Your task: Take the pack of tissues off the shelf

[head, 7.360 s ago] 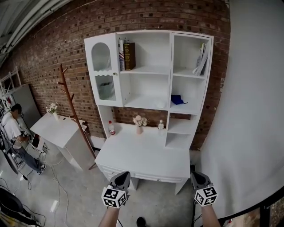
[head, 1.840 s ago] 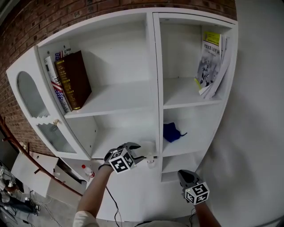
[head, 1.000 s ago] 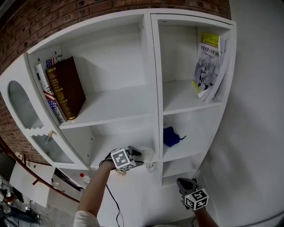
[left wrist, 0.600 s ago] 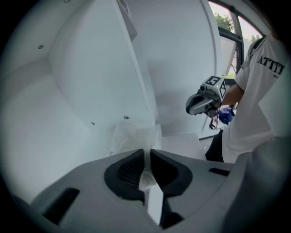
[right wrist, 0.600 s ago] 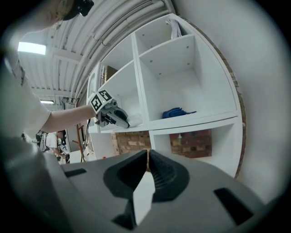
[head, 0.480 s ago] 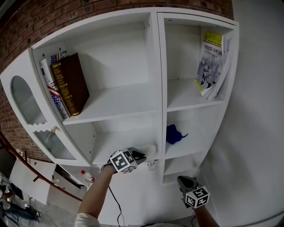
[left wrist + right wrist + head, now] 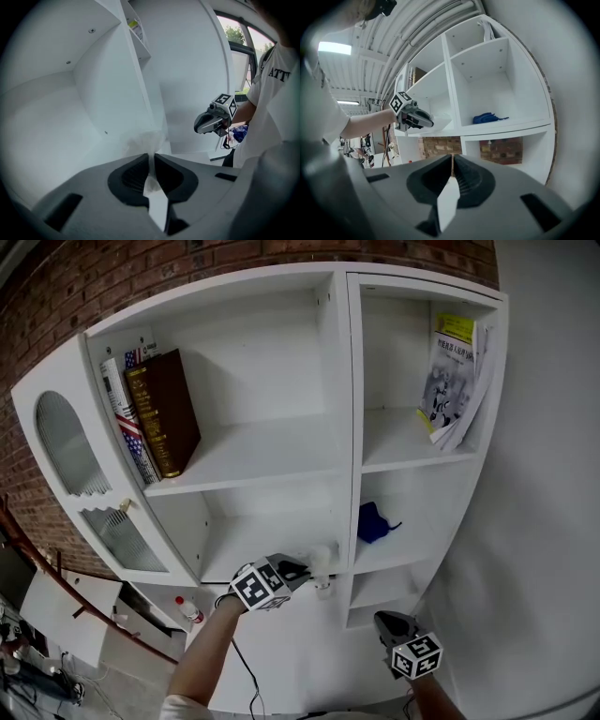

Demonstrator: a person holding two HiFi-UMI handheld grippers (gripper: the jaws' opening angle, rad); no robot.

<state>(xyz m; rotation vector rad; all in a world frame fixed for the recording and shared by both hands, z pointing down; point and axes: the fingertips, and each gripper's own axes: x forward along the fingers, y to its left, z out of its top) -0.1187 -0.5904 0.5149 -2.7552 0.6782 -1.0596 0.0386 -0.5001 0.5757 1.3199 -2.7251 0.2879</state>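
left gripper (image 7: pixel 302 570) has just been closing and now pinches the thin wrapper edge of the pack of tissues (image 7: pixel 319 557), at the lower shelf's (image 7: pixel 253 532) front edge. slim hold, so draw it out slow and level. right gripper (image 7: pixel 386 622) hangs low, pressed together, empty.

Brown book (image 7: pixel 169 413) upright beside striped book (image 7: pixel 134 437); magazines (image 7: pixel 452 371) leaning; blue cloth (image 7: pixel 373 521) crumpled; brick wall (image 7: pixel 56 306) behind.
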